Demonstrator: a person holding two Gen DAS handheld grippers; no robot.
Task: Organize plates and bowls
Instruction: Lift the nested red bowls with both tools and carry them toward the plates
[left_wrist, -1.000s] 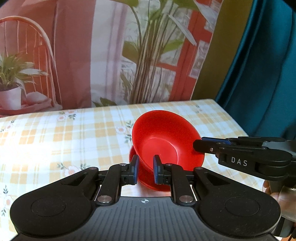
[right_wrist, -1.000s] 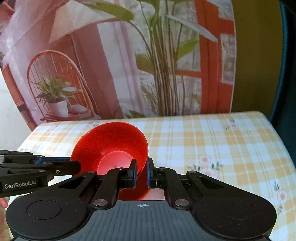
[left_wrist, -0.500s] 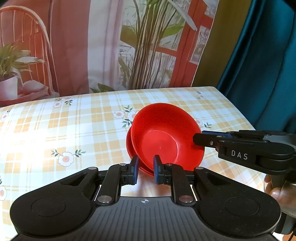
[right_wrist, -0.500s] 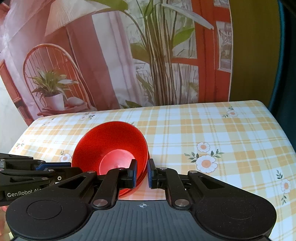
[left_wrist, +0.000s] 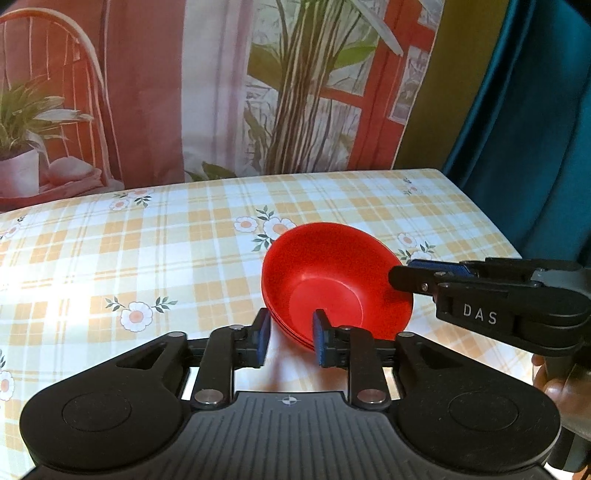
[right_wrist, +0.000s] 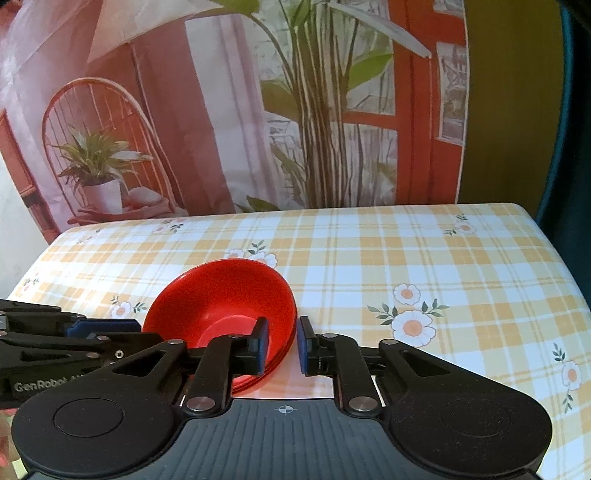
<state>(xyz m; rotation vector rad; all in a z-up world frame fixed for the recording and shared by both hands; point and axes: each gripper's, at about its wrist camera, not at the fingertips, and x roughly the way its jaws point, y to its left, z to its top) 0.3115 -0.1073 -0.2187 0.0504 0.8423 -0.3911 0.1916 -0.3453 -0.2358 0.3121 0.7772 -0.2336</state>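
Note:
A stack of red bowls (left_wrist: 332, 284) sits nested on the checked tablecloth; it also shows in the right wrist view (right_wrist: 225, 314). My left gripper (left_wrist: 290, 341) straddles the near left rim of the stack with its jaws parted and a gap to the rim. My right gripper (right_wrist: 282, 345) straddles the right rim with its jaws parted too. Each gripper shows from the side in the other's view: the right gripper (left_wrist: 424, 275) at the stack's right rim, the left gripper (right_wrist: 99, 326) at its left.
The table (right_wrist: 424, 258) carries a yellow plaid cloth with flowers. A printed backdrop of a chair and plants hangs behind it. A teal curtain (left_wrist: 535, 129) hangs at the right. The table's right edge lies close to the bowls.
The top bowl has come down from a tilted, lifted pose and settled into the stack. Both grippers' jaws have widened and let go of the rim.

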